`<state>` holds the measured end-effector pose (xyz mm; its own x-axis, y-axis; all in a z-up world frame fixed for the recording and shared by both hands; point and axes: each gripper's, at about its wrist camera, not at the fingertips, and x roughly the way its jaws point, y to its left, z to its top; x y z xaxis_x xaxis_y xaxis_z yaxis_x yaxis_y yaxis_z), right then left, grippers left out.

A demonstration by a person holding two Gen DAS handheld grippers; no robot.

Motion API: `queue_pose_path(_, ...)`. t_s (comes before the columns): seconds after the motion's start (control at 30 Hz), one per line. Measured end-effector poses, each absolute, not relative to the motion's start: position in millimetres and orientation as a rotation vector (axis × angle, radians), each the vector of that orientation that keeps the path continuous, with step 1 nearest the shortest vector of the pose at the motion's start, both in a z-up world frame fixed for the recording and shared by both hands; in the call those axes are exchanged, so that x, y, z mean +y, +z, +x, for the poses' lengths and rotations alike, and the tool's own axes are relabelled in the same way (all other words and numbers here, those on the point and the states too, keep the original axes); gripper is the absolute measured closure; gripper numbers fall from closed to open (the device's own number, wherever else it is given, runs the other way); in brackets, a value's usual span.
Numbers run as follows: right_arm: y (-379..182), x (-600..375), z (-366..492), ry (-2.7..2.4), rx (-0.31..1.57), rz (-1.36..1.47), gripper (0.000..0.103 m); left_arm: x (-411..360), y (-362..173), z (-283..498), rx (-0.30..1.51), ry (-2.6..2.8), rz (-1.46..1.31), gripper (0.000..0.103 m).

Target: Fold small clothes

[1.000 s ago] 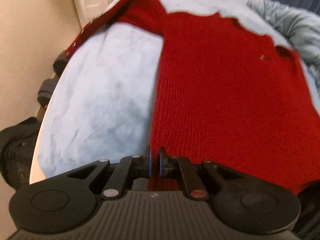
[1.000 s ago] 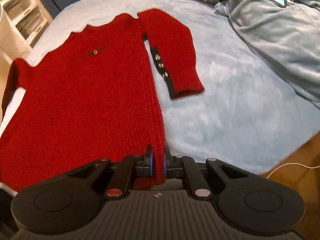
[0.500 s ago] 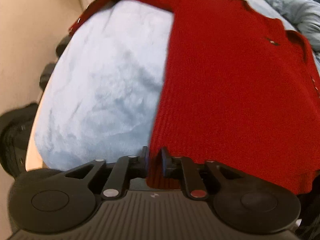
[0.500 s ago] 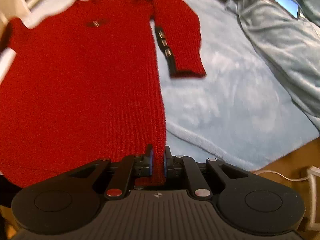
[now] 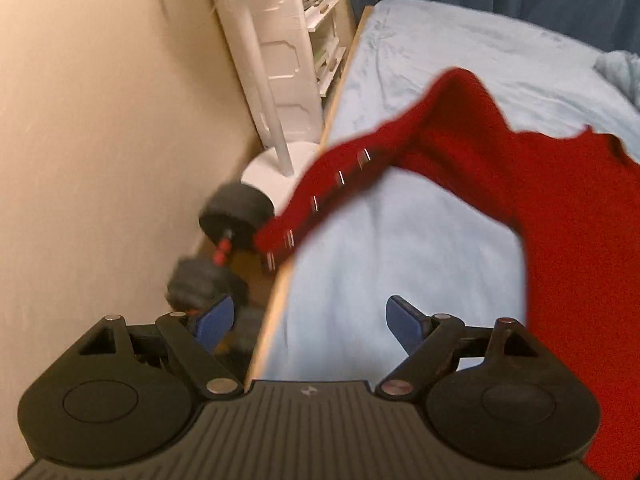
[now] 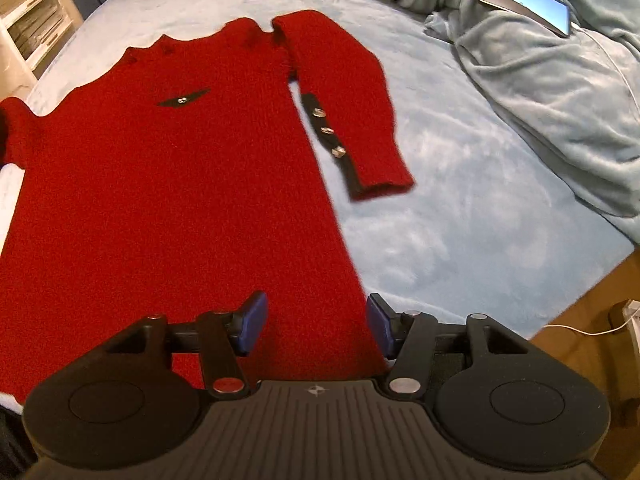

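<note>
Garment: a red knitted sweater [image 6: 168, 184] lies flat on a pale blue fleece blanket [image 6: 460, 208] covering the bed, neckline at the far end, hem at the near edge.
Chest detail: a small dark patch with a metal emblem [image 6: 182, 100] sits on the upper front.
Right sleeve of garment: folded down along the body's right side, its dark-trimmed cuff [image 6: 380, 188] resting on the blanket, with three metal buttons [image 6: 328, 131] in a row on a dark strip.
Left sleeve of garment: in the left wrist view the other sleeve [image 5: 340, 184] stretches out to the left and hangs past the bed's wooden edge; small metal buttons show along it, blurred.
Right gripper [image 6: 316, 322]: jaws are opening, the blue pads apart with the sweater's near right hem between them; the pads do not press on the knit.
Left gripper [image 5: 310, 318]: jaws are opening and stand wide, only blanket and the bed's edge between them; the sweater's body lies just to its right.
Beside the bed: a black dumbbell with a red handle [image 5: 224, 248] lies on the floor at the left, near a white fan stand [image 5: 276, 120] and the beige wall.
Far right of bed: a rumpled grey-blue quilt [image 6: 540, 72] carries a dark slim phone [image 6: 524, 2].
</note>
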<state>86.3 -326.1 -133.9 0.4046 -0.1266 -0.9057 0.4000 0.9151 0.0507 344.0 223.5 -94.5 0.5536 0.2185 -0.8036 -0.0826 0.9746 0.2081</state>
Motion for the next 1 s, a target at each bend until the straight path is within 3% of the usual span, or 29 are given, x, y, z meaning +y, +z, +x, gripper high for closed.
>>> queue_pose_path(0.23,-141.1,-287.5,128.4,-0.291,1.152,0.302,0.046,215.8,-142.5,455.8,1.100,0.176,0.265,0.015)
queue_pose_path(0.3,-141.1,-278.5,137.8,-0.276,1.159,0.291,0.046,211.9,-162.9,469.3,1.153,0.159,0.338,0.032)
queue_pose_path(0.37,-141.6,-270.3,147.0,-0.261,1.167,0.277,0.046,209.1,-179.8,481.2,1.202,0.137,0.377,0.081)
queue_pose_path(0.57,-151.7,-266.1,163.4,-0.263,1.196,0.235,0.046,224.7,-161.1,475.6,1.251,0.039,0.293,0.093)
queue_pose_path(0.8,-154.0,-268.0,156.9,-0.244,1.180,0.271,0.046,241.5,-44.3,399.3,1.317,-0.263,-0.013,0.093)
queue_pose_path(1.0,-157.0,-271.6,144.3,-0.244,1.159,0.346,0.046,192.5,26.4,336.1,1.241,-0.533,-0.244,0.093)
